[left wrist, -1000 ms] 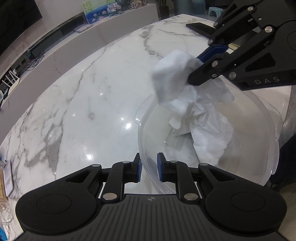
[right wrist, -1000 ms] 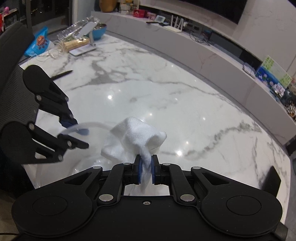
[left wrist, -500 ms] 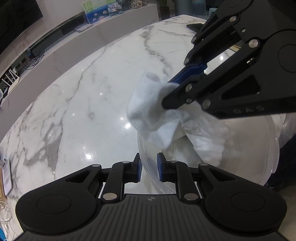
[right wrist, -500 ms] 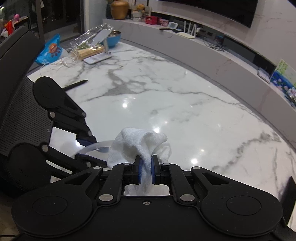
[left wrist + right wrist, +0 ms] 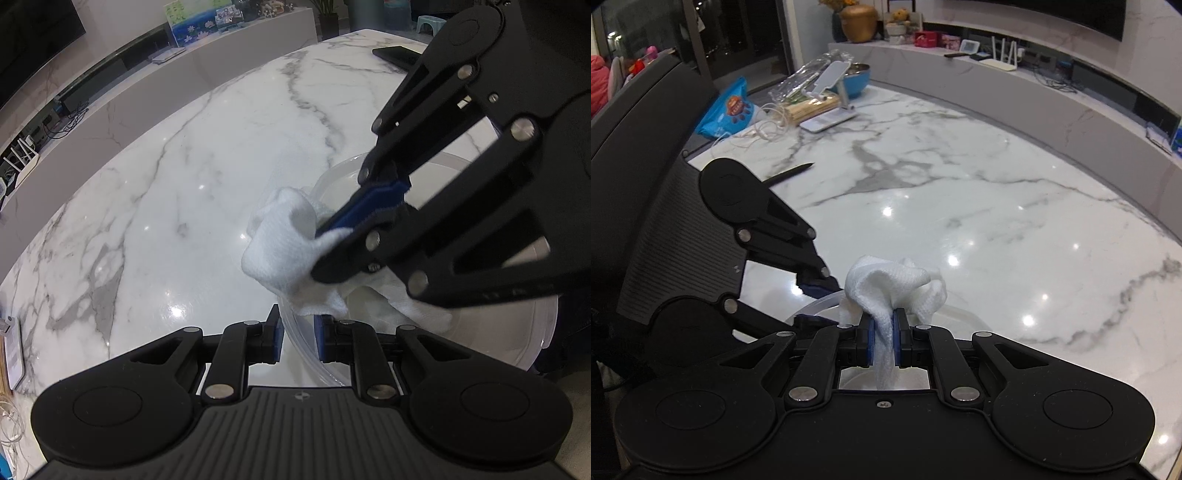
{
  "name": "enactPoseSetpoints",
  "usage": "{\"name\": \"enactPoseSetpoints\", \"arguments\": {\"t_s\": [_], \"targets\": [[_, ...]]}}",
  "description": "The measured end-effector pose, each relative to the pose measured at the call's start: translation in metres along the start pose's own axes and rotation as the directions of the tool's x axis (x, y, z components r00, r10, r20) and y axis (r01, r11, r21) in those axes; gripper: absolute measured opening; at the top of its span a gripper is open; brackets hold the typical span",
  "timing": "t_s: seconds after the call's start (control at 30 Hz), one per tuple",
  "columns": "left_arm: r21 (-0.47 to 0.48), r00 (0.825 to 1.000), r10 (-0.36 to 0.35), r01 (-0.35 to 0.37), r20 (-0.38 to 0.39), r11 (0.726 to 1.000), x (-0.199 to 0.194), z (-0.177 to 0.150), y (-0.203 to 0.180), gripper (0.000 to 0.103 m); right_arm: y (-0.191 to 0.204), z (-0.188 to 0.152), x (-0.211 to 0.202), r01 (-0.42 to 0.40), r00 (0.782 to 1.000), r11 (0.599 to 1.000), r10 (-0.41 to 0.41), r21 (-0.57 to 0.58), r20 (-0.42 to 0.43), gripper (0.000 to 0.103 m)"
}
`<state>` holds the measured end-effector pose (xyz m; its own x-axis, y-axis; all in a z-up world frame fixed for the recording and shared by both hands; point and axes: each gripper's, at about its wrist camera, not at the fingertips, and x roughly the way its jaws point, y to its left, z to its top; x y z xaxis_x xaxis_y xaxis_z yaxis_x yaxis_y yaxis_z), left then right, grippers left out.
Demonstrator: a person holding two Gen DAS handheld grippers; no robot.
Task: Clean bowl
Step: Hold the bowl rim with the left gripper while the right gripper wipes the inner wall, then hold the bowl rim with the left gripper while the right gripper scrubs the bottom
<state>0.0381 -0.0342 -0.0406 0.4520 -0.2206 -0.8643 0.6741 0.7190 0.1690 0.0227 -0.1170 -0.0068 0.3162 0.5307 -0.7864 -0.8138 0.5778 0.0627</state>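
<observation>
Left tongs [image 5: 298, 339] pinch clear bowl [image 5: 480, 354] rim, so bowl stays put. Right tongs [image 5: 882, 341] squeeze white cloth [image 5: 894, 284] tight, pushing it against bowl wall to wipe.

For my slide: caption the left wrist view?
Left tongs grip clear bowl rim; right tongs wipe with white cloth.

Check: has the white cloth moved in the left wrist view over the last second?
Yes. The white cloth, pinched in the right claw, has shifted left and down across the clear bowl, from its far side to its near-left rim, beside the left claw.
</observation>
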Motion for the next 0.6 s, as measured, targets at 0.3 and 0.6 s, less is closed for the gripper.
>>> {"name": "enactPoseSetpoints", "arguments": {"t_s": [0.3, 0.6], "targets": [[0.002, 1.000, -0.002, 0.002, 0.000, 1.000, 0.0005, -0.0020, -0.0014, 0.016, 0.0067, -0.0013, 0.0000, -0.048, 0.999, 0.999, 0.047, -0.025, -0.017, 0.009], [0.003, 1.000, -0.001, 0.001, 0.001, 1.000, 0.0016, -0.0023, -0.0039, 0.016, 0.0072, -0.0006, 0.0023, -0.026, 1.000, 0.999, 0.026, -0.023, -0.018, 0.009]]}}
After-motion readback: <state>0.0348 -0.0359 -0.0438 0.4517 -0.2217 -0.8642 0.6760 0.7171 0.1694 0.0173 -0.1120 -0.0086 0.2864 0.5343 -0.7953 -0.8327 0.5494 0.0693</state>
